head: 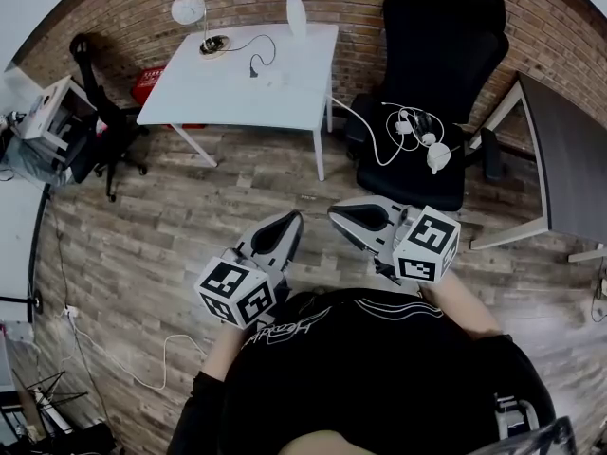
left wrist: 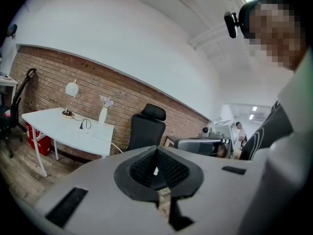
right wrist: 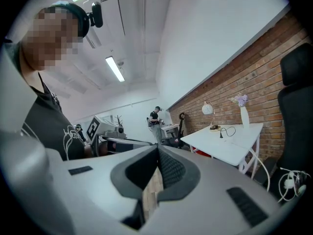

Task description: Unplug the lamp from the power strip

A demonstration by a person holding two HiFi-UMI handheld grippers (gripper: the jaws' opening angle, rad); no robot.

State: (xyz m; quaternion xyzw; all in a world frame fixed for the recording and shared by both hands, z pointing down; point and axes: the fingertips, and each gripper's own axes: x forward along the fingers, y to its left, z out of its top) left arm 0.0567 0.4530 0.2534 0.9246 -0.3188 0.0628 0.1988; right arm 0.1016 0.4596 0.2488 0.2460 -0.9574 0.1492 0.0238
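The lamp (head: 189, 9) with a round white shade stands at the far left of the white table (head: 303, 112). Its black cable loops to a black plug (head: 254, 67) on the tabletop; whether it sits in a socket I cannot tell. White cable and white plug pieces (head: 417, 129) lie on the black chair's seat. My left gripper (head: 292, 219) and right gripper (head: 335, 214) hover side by side over the wood floor, well short of the table. Both are shut with nothing between the jaws. The lamp (left wrist: 72, 89) and plug (left wrist: 81, 127) also show in the left gripper view, the lamp (right wrist: 209, 108) small in the right gripper view.
A white vase (head: 296, 9) with flowers stands at the table's back edge. The black office chair (head: 438, 55) sits right of the table, a dark desk (head: 569, 159) further right. Another black chair (head: 95, 93) and boxes (head: 52, 112) are at the left. A person (right wrist: 154, 121) stands far off.
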